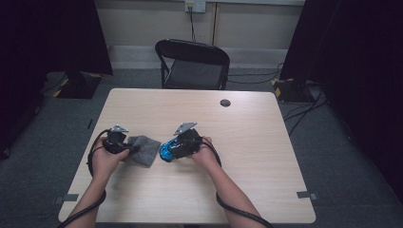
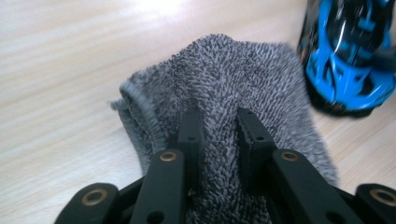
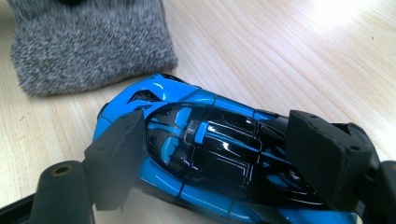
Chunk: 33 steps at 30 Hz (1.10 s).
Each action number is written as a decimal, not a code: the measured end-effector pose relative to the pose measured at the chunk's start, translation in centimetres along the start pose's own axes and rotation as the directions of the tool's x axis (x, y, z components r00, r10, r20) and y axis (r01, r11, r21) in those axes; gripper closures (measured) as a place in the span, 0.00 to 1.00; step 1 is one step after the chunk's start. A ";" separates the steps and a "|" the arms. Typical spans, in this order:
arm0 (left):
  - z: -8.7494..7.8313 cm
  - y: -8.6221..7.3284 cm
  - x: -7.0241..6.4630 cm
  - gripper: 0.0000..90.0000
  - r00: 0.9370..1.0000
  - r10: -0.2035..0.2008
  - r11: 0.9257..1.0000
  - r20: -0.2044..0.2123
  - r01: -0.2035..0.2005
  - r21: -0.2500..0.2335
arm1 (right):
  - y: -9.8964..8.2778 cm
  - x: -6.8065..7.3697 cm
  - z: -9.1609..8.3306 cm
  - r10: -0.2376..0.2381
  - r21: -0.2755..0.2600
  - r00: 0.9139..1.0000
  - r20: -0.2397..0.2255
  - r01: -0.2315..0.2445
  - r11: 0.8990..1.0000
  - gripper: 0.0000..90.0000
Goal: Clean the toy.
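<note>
The high view looks forward and down from above the person's near side, taking in the whole worktop (image 1: 247, 142) and a chair (image 1: 192, 64) at its far edge. The left gripper view rides low, very close, looking along its black jaws over a grey cloth (image 2: 233, 79) towards the blue toy car (image 2: 348, 56) at the right. The right gripper view sits just above the same car (image 3: 210, 154), with the cloth (image 3: 88, 46) beyond. All three views share cloth and car.
</note>
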<state>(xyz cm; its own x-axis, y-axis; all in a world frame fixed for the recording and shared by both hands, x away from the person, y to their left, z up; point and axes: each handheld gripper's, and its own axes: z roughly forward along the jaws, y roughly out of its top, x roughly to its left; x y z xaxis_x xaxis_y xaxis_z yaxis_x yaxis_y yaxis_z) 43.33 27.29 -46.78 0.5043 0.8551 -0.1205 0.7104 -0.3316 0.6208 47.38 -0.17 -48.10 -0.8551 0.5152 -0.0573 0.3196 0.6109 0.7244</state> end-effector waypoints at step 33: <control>-0.1 -1.1 -5.7 0.82 0.977 0.156 0.980 0.143 -0.171 0.100 | 0.0 0.0 0.0 -0.001 0.002 1.000 0.003 0.001 1.000 0.23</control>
<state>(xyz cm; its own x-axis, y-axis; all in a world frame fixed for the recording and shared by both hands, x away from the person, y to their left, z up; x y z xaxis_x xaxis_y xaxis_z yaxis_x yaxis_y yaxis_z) 39.64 22.84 -46.66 0.6741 0.7268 -0.1317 0.6592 -0.5115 0.5512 47.34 -0.18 -48.08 -0.8543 0.5162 -0.0605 0.3193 0.6131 0.7226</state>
